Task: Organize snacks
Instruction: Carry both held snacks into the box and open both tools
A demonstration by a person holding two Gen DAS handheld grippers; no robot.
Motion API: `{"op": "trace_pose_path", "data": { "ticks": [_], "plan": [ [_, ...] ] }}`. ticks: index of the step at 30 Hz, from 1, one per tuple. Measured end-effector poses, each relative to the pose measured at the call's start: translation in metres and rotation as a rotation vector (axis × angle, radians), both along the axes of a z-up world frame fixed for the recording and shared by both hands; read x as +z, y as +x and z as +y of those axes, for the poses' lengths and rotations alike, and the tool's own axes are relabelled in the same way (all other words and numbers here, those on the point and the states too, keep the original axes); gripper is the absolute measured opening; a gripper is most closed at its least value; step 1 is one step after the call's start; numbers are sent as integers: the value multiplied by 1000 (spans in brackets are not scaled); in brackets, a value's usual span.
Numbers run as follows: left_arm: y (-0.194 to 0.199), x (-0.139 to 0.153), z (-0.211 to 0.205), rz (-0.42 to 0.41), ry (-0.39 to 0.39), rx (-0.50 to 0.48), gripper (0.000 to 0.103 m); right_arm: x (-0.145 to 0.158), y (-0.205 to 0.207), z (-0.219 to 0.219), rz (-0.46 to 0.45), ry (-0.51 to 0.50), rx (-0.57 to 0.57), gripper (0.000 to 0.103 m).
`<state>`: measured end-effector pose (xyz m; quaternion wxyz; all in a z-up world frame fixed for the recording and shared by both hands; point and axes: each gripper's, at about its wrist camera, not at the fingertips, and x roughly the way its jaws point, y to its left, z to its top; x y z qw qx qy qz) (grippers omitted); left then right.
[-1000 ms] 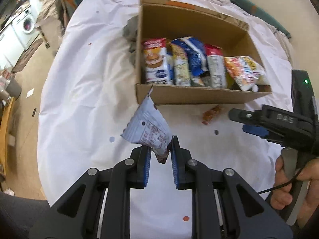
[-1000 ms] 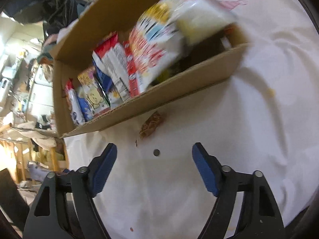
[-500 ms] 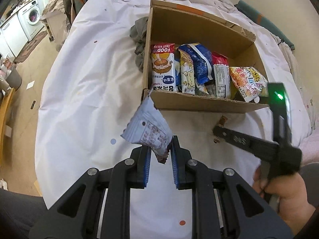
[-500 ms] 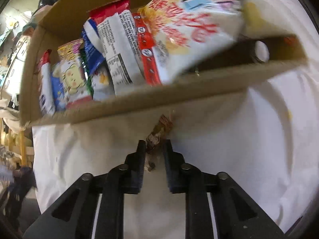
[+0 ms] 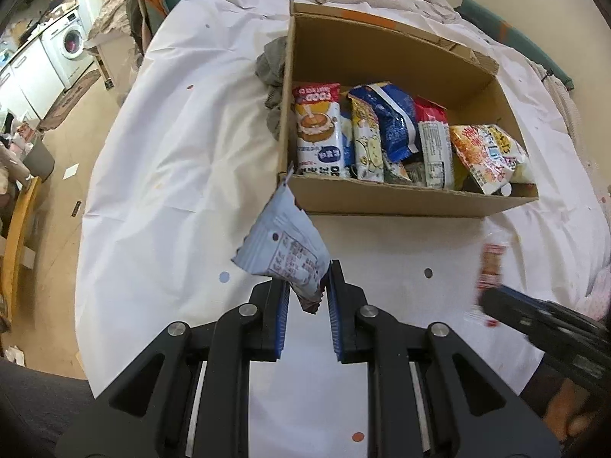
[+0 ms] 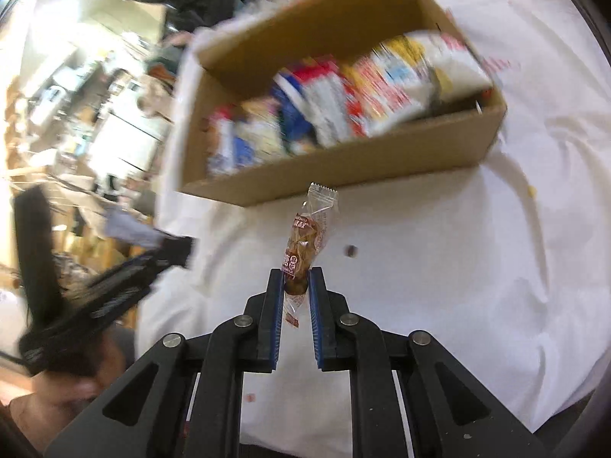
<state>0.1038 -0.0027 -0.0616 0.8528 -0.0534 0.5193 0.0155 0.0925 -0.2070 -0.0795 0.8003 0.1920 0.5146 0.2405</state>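
Note:
My left gripper (image 5: 306, 286) is shut on a pale blue snack packet (image 5: 282, 246), held above the white cloth in front of the cardboard box (image 5: 412, 200). The box holds several snack bags standing in a row (image 5: 382, 133). My right gripper (image 6: 296, 286) is shut on a small clear packet of brown snack (image 6: 307, 236), lifted above the cloth in front of the box (image 6: 343, 168). The right gripper (image 5: 485, 297) and its packet (image 5: 490, 263) show blurred at the right of the left wrist view. The left gripper (image 6: 183, 248) shows blurred at the left of the right wrist view.
A white cloth (image 5: 172, 175) covers the table. A grey rag (image 5: 272, 65) lies against the box's left wall. The table's left edge drops to a floor with a washing machine (image 5: 70, 42) and a wooden chair (image 5: 17, 229).
My right gripper closed on the small brown snack packet that lay before the box and lifted it off the cloth. My left gripper kept holding the blue packet, nearly still.

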Motion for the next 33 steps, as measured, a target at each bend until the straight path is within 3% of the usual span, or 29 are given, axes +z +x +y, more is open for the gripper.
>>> {"op": "trace_pose_path", "data": {
  "ticks": [9, 23, 30, 33],
  "plan": [
    [4, 40, 3, -84, 5, -35, 15, 58, -2, -23, -189, 76, -48, 14],
    [71, 72, -16, -121, 27, -151, 15, 81, 69, -23, -216, -13, -48, 14],
    [108, 60, -34, -128, 65, -197, 16, 68, 106, -7, -221, -24, 5, 14],
    [115, 45, -40, -146, 94, -222, 16, 52, 110, -5, -171, -4, 0, 14]
  ]
}}
